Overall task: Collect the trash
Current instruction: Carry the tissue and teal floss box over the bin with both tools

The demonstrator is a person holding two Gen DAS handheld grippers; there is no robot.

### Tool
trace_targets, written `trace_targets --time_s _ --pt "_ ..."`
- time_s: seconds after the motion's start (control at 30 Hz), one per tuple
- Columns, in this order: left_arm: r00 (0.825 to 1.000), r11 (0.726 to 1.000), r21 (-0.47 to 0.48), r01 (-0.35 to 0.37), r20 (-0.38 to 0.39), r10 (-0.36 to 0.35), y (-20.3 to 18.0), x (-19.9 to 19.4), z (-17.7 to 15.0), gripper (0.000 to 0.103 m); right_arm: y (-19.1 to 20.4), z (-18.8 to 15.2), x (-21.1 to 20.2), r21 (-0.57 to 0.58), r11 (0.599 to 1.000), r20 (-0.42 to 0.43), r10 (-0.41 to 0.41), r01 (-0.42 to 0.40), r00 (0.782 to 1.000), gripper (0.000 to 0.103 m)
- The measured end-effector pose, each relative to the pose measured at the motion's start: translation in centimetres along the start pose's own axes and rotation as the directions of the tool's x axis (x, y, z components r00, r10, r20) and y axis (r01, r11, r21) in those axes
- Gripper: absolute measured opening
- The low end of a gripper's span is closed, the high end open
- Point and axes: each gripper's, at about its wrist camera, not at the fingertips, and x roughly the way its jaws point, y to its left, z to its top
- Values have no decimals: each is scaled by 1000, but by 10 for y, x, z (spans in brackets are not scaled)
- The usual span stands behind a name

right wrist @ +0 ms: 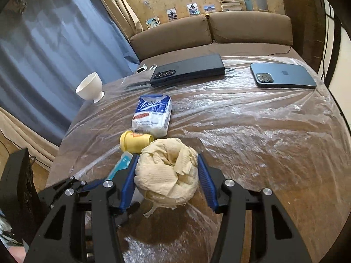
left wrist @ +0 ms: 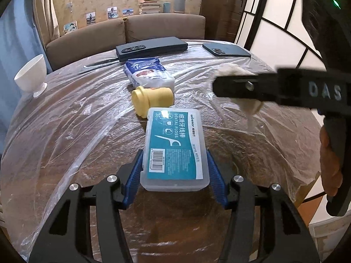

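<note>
Sitting under a wrinkled clear plastic sheet, a round brown wooden table (right wrist: 274, 153) in a living room with a brown sofa (right wrist: 210, 32) and blue curtain behind. Gripping a crumpled cream-coloured paper towel wad (right wrist: 166, 173) in the right gripper (right wrist: 166, 175), blue pads pressing its two sides, the wad looking raised just clear of the sheet in the left wrist view, with a loose tail dangling below. Clamping the near end of a clear plastic dental floss box with a teal label (left wrist: 174, 146) in the left gripper (left wrist: 174, 171), pads meeting its long sides, the box apparently still resting on the table. Judging the wad as very light, soft and squashy, unlikely to slip from ribbed pads yet prone to shedding loose flaps, so squeezing across its thick middle looks soundest. Judging the box as light, rigid and smooth-walled, likely to pivot or slide if held only at one end. Lying beyond: a tipped yellow plastic cup (right wrist: 135, 142), a blue-and-white tissue pack (right wrist: 152, 116), two dark phones, a white footed bowl (right wrist: 90, 86).
</note>
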Motion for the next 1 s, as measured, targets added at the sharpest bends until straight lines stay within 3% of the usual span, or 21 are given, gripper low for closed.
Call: trace_targets --time_s 0.6,1.0 --pt "1000 1000 -20 13 22 -13 26 -37 -20 56 29 -44 -11 -43 998 -39 -49 47 998 52" --pt "999 1000 2 22 -30 -22 29 -24 -26 57 41 -59 -10 -49 997 -63 -60 57 996 52"
